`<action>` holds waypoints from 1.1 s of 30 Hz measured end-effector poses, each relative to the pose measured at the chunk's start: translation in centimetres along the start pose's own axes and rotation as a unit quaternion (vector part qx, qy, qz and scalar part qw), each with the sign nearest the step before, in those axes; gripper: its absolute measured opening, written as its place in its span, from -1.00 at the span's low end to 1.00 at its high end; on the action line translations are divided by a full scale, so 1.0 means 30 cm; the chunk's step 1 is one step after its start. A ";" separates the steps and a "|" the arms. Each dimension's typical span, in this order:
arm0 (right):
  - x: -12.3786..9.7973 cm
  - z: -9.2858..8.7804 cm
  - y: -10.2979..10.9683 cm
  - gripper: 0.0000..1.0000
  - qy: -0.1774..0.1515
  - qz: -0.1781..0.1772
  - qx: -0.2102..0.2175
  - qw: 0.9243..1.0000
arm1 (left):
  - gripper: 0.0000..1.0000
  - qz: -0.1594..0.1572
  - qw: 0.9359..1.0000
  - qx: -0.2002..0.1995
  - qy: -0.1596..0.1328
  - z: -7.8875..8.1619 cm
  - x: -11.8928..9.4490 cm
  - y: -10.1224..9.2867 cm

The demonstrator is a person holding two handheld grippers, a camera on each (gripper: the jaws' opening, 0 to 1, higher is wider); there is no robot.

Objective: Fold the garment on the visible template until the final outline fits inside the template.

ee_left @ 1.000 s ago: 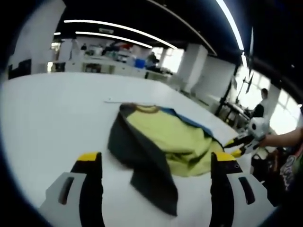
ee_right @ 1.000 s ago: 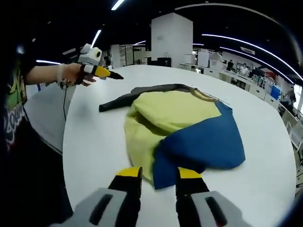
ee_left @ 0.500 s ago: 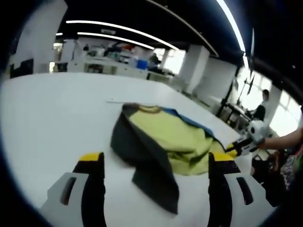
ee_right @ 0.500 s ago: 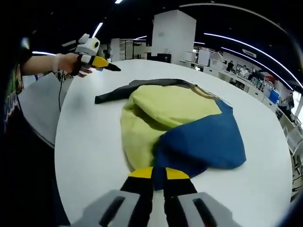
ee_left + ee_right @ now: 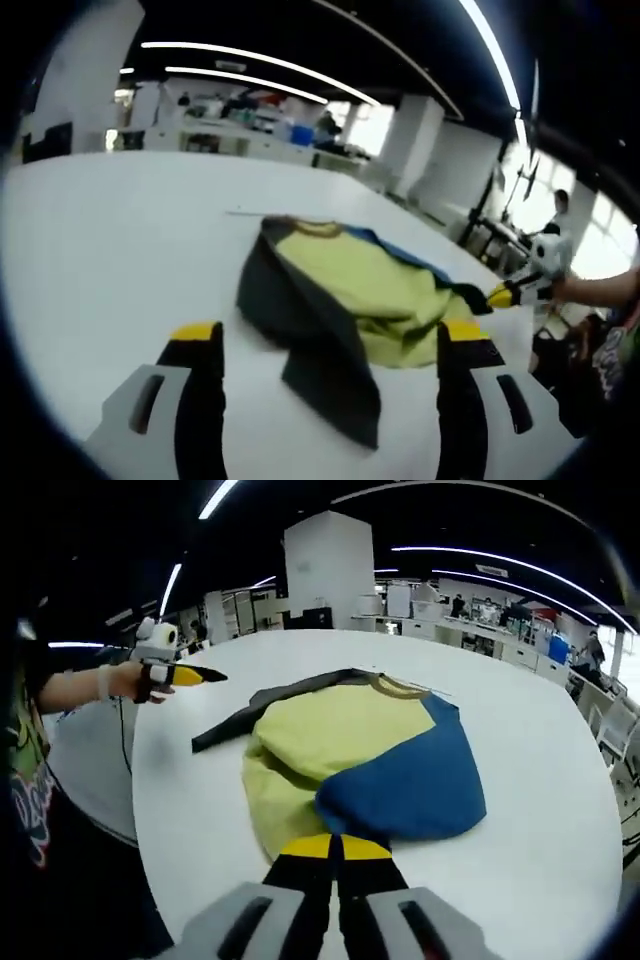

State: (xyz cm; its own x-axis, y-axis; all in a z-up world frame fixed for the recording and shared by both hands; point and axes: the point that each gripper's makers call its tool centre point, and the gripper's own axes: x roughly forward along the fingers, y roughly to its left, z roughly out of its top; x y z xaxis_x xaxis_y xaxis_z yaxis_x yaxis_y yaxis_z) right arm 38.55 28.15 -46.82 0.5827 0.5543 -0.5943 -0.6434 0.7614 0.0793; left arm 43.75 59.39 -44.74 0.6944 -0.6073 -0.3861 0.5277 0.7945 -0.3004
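The garment (image 5: 345,285) lies rumpled on the white table (image 5: 100,230), showing yellow-green, dark grey and blue panels. In the right gripper view the garment (image 5: 340,730) has its collar at the far end and its blue part near me. My right gripper (image 5: 335,847) is shut on the garment's near hem, where blue meets yellow. The same right gripper (image 5: 510,293) appears at the cloth's right edge in the left gripper view. My left gripper (image 5: 330,335) hangs open above the table, short of the grey sleeve. From the right gripper view, the left gripper (image 5: 190,675) hovers off the grey sleeve's end.
A thin pale line (image 5: 245,212) marks the table just beyond the collar. The table's rounded edge (image 5: 135,780) runs close to the person's body on the left. Desks, a white pillar (image 5: 325,570) and another person (image 5: 555,205) stand far behind.
My right gripper's jaws have come together on the garment's near hem. The left gripper stays open and has hardly shifted.
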 end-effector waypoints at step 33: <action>-0.235 -0.042 -0.709 -1.00 0.111 -0.142 0.157 0.971 | 0.62 0.011 1.000 -0.001 -0.001 0.040 0.034 0.031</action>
State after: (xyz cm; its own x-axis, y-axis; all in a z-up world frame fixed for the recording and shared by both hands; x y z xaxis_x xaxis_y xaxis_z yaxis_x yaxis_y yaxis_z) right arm 47.50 7.63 -45.33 0.5713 0.2474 -0.7826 -0.2695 0.9572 0.1058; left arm 45.53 59.50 -44.37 0.7065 -0.5903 -0.3905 0.5120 0.8072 -0.2939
